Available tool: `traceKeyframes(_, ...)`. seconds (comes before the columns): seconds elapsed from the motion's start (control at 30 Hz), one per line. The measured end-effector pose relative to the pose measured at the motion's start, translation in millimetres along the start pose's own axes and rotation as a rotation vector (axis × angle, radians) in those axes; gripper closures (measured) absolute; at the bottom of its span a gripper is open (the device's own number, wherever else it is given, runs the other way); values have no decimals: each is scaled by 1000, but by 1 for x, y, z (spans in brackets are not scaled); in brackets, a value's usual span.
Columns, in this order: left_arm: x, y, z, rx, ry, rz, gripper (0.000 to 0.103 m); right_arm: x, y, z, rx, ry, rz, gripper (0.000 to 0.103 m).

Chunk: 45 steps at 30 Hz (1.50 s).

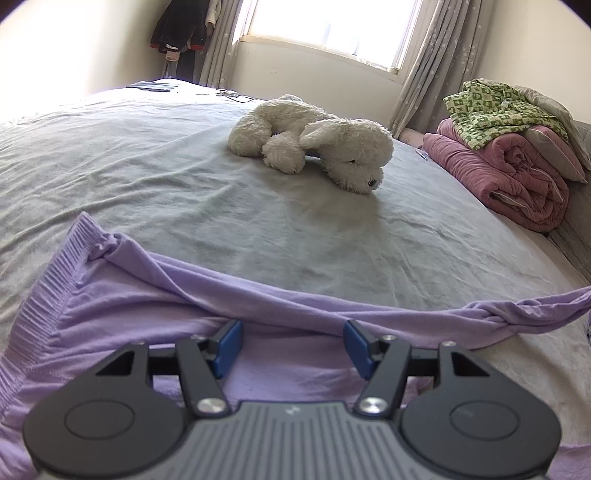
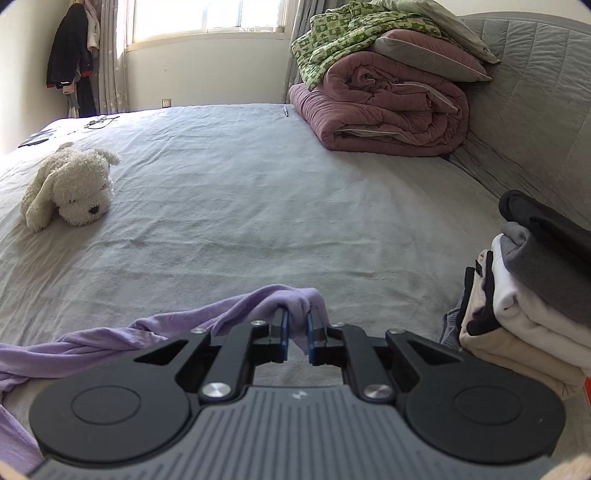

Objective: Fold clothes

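Left wrist view, left to right: ribbed hem of the lilac garment lies at the left on the grey bed sheet, the fabric spreading under and around the left gripper. Left gripper's jaws stand well apart, blue pads not pressing on anything; the garment's bunched edge runs just beyond the fingertips and cloth lies below the gap, nothing held. Farther back, a white plush dog lies on the bed, well apart from the garment. At right the garment's edge twists into a rope and rises toward the frame edge. Far right, a folded pink quilt with a green patterned cloth on top. Window and curtains behind; dark clothes hang in the corner.

Right wrist view, left to right: plush dog on the bed at left. Lilac garment comes in from the lower left as a twisted strand and runs up to the right gripper. Right gripper's jaws are nearly together, blue pads pinching a bunched fold of the garment, which drapes over the fingertips and is lifted off the sheet. Behind, pink quilt with green cloth and a pillow against the grey headboard. At the right edge, a stack of folded clothes: beige and white below, grey and black on top, resting on the bed near the gripper, not touching it.
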<state>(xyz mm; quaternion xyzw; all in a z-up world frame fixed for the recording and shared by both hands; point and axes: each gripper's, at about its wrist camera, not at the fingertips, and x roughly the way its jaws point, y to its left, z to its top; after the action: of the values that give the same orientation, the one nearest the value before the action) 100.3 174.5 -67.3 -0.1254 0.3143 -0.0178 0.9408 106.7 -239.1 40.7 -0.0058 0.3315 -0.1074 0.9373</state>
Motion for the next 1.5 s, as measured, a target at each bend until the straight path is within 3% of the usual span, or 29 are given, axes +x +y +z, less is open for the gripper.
traceKeyframes(0.13,-1,5,3,-28,-2,6,41,2,-9,11,-4,16,-50,93)
traceKeyframes(0.3,-1,12,4,-64,-1,9,41,40,-22,18,48,113,-101,93)
traceKeyframes(0.47,0,11,5,-59,0,13,41,95,-29,-2,100,243,-135,90)
traceKeyframes(0.63,-1,14,7,-65,3,8,41,110,-28,-23,149,256,-142,82)
traceKeyframes(0.73,-1,18,9,-77,3,6,41,101,-19,-27,118,237,-133,74)
traceKeyframes(0.97,-8,22,14,-114,-3,10,42,55,6,-15,67,195,-87,67)
traceKeyframes(1.17,-15,29,19,-151,28,36,42,4,37,-13,43,192,-49,65)
traceKeyframes(1.37,-31,42,17,-146,10,8,43,-48,82,-20,25,173,-29,60)
traceKeyframes(1.5,-30,61,16,-168,21,-9,59,-71,112,-27,19,173,-6,59)
